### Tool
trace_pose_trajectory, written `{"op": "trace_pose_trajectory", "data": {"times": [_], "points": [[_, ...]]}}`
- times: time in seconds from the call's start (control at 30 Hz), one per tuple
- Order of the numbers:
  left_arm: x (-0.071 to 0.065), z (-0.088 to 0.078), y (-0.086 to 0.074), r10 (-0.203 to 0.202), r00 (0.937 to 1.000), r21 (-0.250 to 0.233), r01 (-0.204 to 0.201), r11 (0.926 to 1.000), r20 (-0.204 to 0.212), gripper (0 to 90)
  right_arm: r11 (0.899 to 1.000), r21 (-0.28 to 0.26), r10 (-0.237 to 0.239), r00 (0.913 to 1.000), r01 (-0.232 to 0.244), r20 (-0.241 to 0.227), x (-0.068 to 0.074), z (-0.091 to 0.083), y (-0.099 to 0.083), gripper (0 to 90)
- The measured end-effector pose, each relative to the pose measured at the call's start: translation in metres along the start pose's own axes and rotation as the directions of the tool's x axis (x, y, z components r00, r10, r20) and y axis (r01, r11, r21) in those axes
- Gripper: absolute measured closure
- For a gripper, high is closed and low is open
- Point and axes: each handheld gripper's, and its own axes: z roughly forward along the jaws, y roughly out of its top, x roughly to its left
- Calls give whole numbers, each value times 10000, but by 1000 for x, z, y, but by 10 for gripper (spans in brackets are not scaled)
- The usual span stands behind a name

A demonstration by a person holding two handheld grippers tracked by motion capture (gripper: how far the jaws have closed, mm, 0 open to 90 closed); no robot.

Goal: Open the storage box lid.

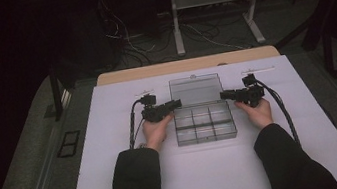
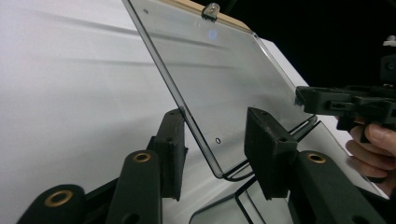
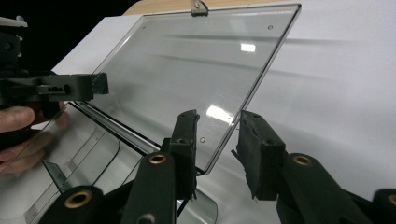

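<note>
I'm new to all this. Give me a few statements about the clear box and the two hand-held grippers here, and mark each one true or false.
1. The clear box has its lid open. True.
2. The box's compartments hold coloured beads. False: the compartments look empty.
3. The left gripper has the lid's side edge between its jaws. True; one pad looks to touch the edge, the other stands apart.
4. The right gripper is clamped on the box's base. False: its open jaws straddle the lid's other side edge.
5. The box sits on a bare wooden tabletop. False: it rests on a white sheet.
</note>
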Motion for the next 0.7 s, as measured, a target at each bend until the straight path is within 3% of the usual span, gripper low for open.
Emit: {"op": "trace_pose_trajectory", "data": {"times": [0.33, 0.43, 0.7], "points": [[-3, -2, 1, -189, 9994, 191, 195, 9996, -288, 540, 9995, -93, -312, 9984, 317, 463, 5, 1, -3, 587], [-5, -4, 2, 149, 9979, 277, -132, 9995, -626, 499, 9993, 12, -387, 9974, 387, 602, 7, -1, -2, 562], [-9, -16, 8, 690, 9953, 289, -671, 9973, -686, 462, 9980, 58, -636, 9963, 634, 586, 15, -10, -1, 471]]}}
